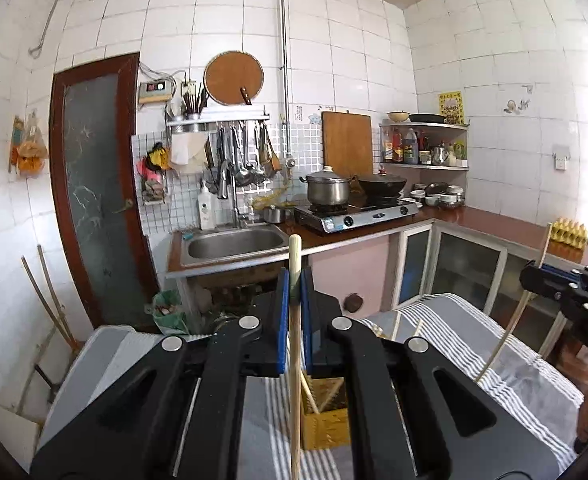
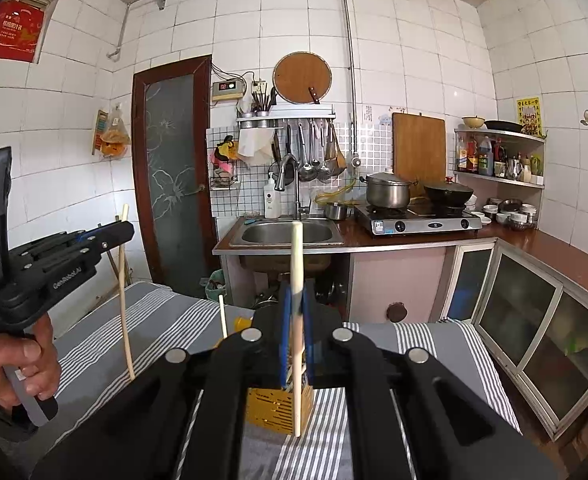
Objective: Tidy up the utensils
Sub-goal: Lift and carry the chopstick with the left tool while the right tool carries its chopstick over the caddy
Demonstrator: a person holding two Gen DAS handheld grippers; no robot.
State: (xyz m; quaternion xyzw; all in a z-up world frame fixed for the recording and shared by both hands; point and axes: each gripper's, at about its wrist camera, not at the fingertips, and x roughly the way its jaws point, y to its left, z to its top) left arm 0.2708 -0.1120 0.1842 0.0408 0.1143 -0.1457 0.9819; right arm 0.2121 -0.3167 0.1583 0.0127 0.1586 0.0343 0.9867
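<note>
My left gripper [image 1: 294, 286] is shut on a pale wooden chopstick [image 1: 295, 360], which stands upright between its blue pads. Below and behind it stands a yellow slotted utensil holder [image 1: 326, 424] with sticks in it. My right gripper [image 2: 296, 294] is shut on a second chopstick [image 2: 297, 360], upright above the same yellow holder [image 2: 274, 408]. Each gripper shows in the other's view: the right gripper [image 1: 536, 276] with its chopstick [image 1: 508, 332] at the right edge, and the left gripper [image 2: 120, 236] with its chopstick [image 2: 124, 304] at the left. A hand [image 2: 22, 360] grips the left handle.
A grey cloth with white stripes [image 2: 94, 352] covers the table under both grippers. Another pale stick [image 2: 223, 316] rises behind the holder. Beyond are the sink [image 2: 286, 234], a gas stove with pots [image 2: 418, 220], cabinets along the right and a dark door [image 2: 174, 176].
</note>
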